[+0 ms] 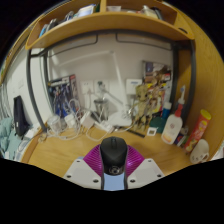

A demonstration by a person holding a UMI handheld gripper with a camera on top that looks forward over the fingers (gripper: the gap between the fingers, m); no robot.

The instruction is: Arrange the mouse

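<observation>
So the gripper [114,170] has the mouse [114,152] clamped between its two fingers, purple pads [97,160] pressing in on both sides, and it's held up off the desk [60,150] rather than sitting on it. The mouse is dark grey or black with a scroll wheel down the middle, and I can't spot any logo on it. As for writing in general, nothing is really readable: there's a poster or calendar [62,95] with blue and red print on the wall at the left, but the text is too small to make out. Off to the right of the fingers sit a white bottle [173,127] with a red cap and an orange-yellow bottle [199,128] just beside it; their labels can't be read and I can't tell what's inside either one. Behind them is a jumble of small colourful stuff [153,95] stacked against the wall. A tangle of white cables [85,122] lies on the desk well beyond the mouse. A wooden shelf [110,25] runs across overhead with things on top, too small to identify.
</observation>
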